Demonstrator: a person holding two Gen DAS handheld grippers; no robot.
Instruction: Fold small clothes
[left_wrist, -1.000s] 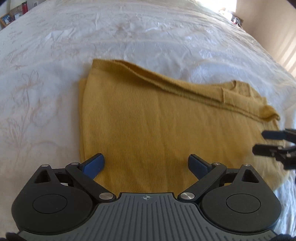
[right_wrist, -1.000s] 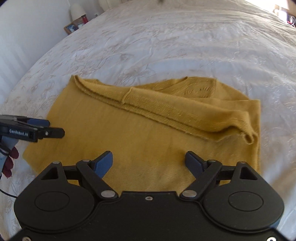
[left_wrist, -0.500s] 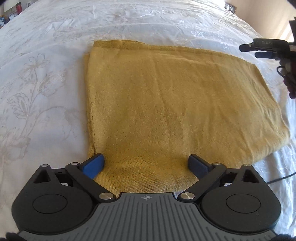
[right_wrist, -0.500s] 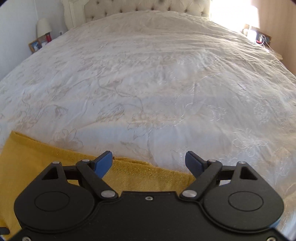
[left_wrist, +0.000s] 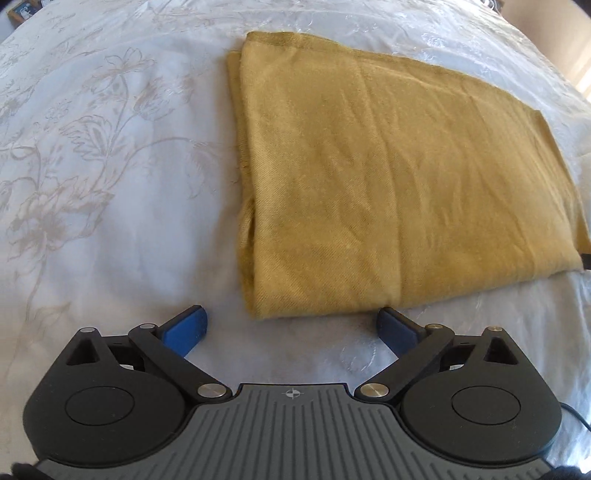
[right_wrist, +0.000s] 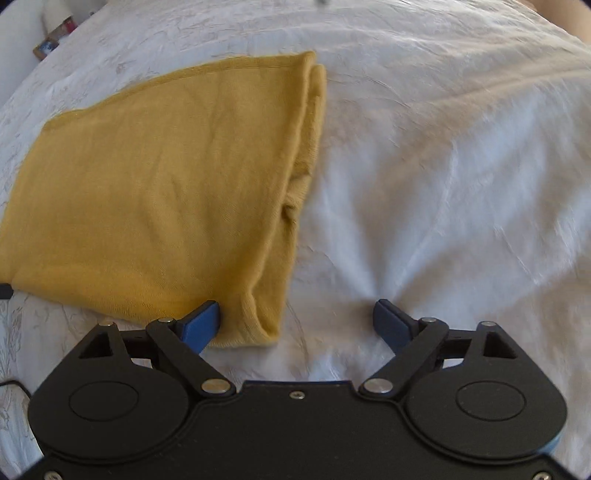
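A mustard-yellow knit garment (left_wrist: 388, 177) lies folded into a smooth rectangle on the white bedspread (left_wrist: 110, 184). My left gripper (left_wrist: 291, 326) hovers open just short of its near edge, with only bedspread between the blue fingers. In the right wrist view the garment (right_wrist: 147, 192) fills the left half, its layered fold edge running down the middle. My right gripper (right_wrist: 297, 321) is open and its jaws are opening wider. The garment's near right corner lies between them, beside the left pad (right_wrist: 203, 321), which does not press on it.
The white embroidered bedspread (right_wrist: 443, 166) spreads out on all sides of the garment. A picture frame (right_wrist: 51, 42) stands off the bed at the far left. Thin black cables trail at the picture edges (left_wrist: 576, 417) (right_wrist: 11, 384).
The garment's far strip with the neckline is now folded under a smooth top layer. My left gripper has drawn back off the near edge. My right gripper swung past the far edge, then back to the near right corner.
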